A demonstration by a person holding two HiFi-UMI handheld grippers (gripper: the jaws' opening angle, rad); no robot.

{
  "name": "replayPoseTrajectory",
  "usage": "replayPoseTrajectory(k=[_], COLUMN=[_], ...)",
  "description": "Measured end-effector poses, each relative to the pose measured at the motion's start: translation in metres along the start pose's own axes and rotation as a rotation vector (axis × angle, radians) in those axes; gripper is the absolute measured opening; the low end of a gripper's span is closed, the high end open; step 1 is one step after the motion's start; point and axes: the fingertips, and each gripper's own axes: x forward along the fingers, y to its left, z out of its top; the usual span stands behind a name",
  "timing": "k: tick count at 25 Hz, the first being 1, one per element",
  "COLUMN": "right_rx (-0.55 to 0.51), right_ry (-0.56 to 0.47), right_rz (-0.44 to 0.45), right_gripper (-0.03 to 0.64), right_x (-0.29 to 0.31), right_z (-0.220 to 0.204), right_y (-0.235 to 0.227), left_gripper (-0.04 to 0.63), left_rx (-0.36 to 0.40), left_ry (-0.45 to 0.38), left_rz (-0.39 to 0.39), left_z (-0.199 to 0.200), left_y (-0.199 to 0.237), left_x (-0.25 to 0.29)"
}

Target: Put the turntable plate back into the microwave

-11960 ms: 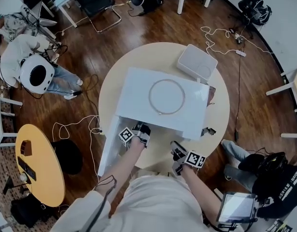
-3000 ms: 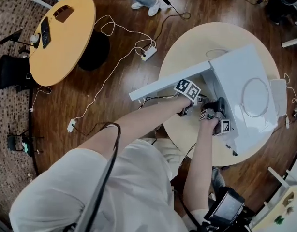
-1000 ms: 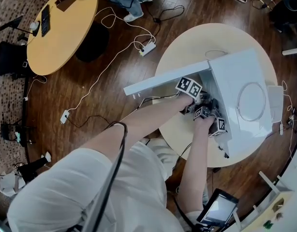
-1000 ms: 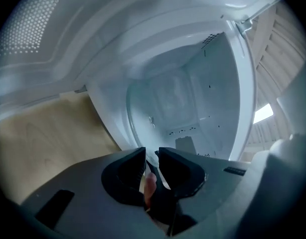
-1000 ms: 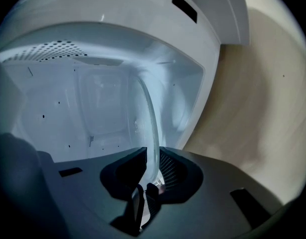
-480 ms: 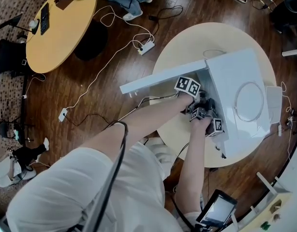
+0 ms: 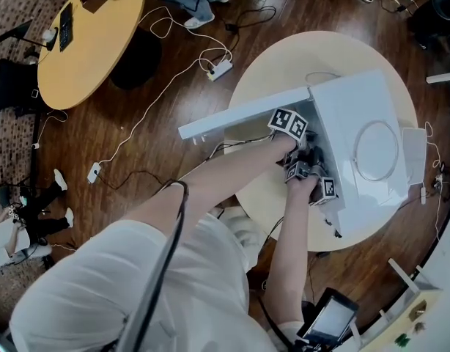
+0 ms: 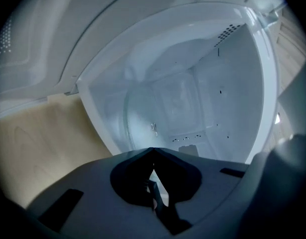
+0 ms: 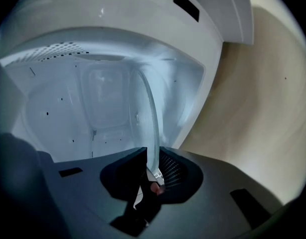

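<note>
1. Right gripper view: the right gripper (image 9: 152,159) has its fingers clamped on the rim of the glass turntable plate (image 9: 152,116), which rises edge-on toward twelve o'clock into the open microwave (image 9: 68,108).
2. The left gripper (image 8: 153,156) has its fingers clenched tip to tip, with the cavity at twelve o'clock.
3. The microwave sits on the round desk (image 7: 280,68).

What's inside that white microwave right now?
A clear glass turntable plate, seen edge-on and clamped in the right hand-held gripper, reaches into it. Behind the plate is the bare white back wall. The gripper's own body hides whatever lies lower down.
</note>
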Motion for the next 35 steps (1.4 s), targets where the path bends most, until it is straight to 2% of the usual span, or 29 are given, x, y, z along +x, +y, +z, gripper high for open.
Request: replayPoseTrajectory(k=[4, 8, 12, 16, 20, 25, 28, 31, 35], right_rx=[-0.002, -0.008, 0.016, 0.040, 0.064, 0.078, 0.077, 0.063, 0.014], right_ry=[-0.005, -0.008, -0.008, -0.008, 0.018, 0.037, 0.038, 0.044, 0.060], right_rz=[-0.006, 0.000, 0.001, 0.001, 0.009, 0.021, 0.026, 0.022, -0.002], right_gripper=[0.052, 0.052, 0.052, 0.052, 0.052, 0.052, 0.052, 0.052, 0.053], right_x=[0.000, 0.000, -0.001, -0.001, -0.001, -0.003, -0.002, -0.004, -0.004], right_z=[0.000, 0.001, -0.002, -0.002, -0.007, -0.012, -0.012, -0.013, -0.013], right_y=[0.001, 0.001, 0.001, 0.000, 0.001, 0.004, 0.005, 0.004, 0.003], left_gripper=[0.009, 0.017, 0.077, 0.109, 0.109, 0.106, 0.050, 0.041, 0.038], left_rx=[0.080, 0.040, 0.028, -0.031, -0.119, -0.155, -0.192, -0.255, -0.284], left_ry=[0.073, 0.063, 0.044, 0.000, -0.034, -0.016, -0.022, -0.047, -0.080], left_rz=[0.038, 0.046, 0.075, 0.123, 0.060, 0.039, 0.043, 0.031, 0.021], left_z=[-0.011, -0.013, -0.010, -0.008, -0.005, -0.004, -0.003, -0.004, -0.003], left_y=[0.008, 0.010, 0.006, 0.017, 0.020, 0.020, 0.020, 0.023, 0.022], left_x=[-0.012, -0.014, -0.018, -0.027, -0.020, -0.007, -0.004, -0.004, -0.004])
